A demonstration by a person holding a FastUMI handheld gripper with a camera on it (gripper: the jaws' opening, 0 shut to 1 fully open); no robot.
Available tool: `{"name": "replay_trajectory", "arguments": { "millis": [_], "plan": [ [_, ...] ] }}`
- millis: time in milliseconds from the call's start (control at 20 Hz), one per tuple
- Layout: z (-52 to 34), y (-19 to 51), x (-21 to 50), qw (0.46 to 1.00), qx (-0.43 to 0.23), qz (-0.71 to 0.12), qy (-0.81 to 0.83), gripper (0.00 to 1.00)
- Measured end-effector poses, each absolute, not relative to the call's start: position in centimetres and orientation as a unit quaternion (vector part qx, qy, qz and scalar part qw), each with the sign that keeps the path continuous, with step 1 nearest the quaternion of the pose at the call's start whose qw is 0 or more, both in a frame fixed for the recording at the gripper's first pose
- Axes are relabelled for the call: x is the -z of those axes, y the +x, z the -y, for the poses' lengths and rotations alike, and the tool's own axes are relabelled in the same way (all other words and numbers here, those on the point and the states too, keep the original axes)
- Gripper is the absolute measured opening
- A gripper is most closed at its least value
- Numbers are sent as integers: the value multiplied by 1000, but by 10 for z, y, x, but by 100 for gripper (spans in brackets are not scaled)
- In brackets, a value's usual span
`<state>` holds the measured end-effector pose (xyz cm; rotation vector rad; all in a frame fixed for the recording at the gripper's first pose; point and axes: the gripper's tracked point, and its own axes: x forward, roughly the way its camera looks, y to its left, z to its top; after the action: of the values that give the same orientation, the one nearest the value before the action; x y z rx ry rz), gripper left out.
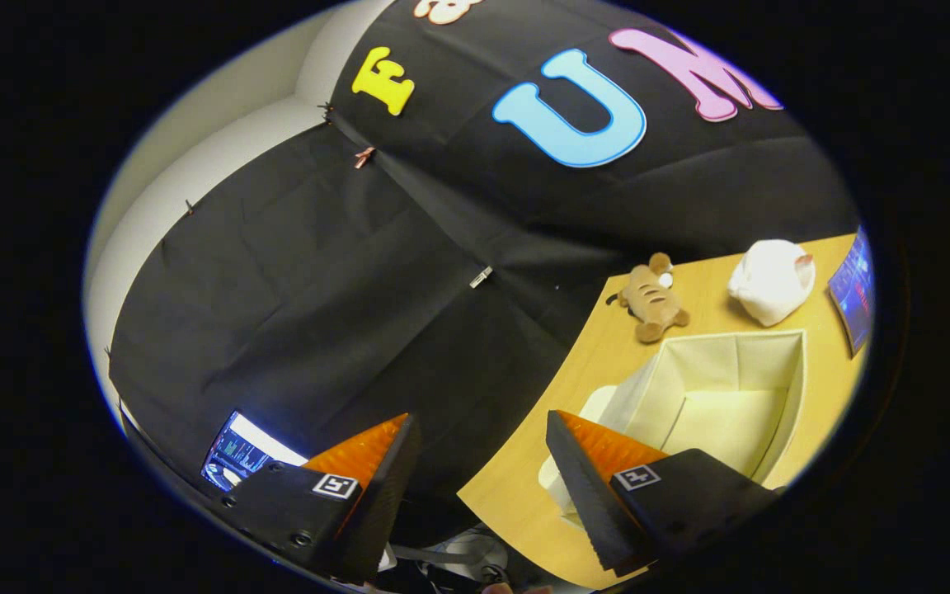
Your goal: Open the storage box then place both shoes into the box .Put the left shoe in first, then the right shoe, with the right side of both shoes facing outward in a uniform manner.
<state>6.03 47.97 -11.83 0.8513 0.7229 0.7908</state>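
The cream fabric storage box [798, 388] stands open on the wooden table [516, 487], just beyond my right finger [582, 462]. Its inside looks empty. A cream flap [603, 402], likely the lid, lies folded out on the box's near side and is partly hidden by that finger. My gripper [479, 419] is open, tilted and held off the table's edge, with nothing between its fingers. Behind the gap is the black cloth wall. A pale grey-white object [468, 551] shows low between the fingers, below the table edge; I cannot tell what it is.
A brown plush toy [653, 302] and a white plush toy [772, 280] lie on the table beyond the box. A lit screen [854, 290] stands to the right of them. Another lit screen [237, 451] shows behind my left finger.
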Motion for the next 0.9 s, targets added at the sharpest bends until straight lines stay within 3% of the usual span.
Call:
{"name": "replay_trajectory", "arguments": {
  "millis": [400, 900],
  "plan": [
    [-337, 49, 122, 857, -297, -305, 290, 96],
    [-175, -24, 244, 876, -160, -410, 197, 94]
  ]
}}
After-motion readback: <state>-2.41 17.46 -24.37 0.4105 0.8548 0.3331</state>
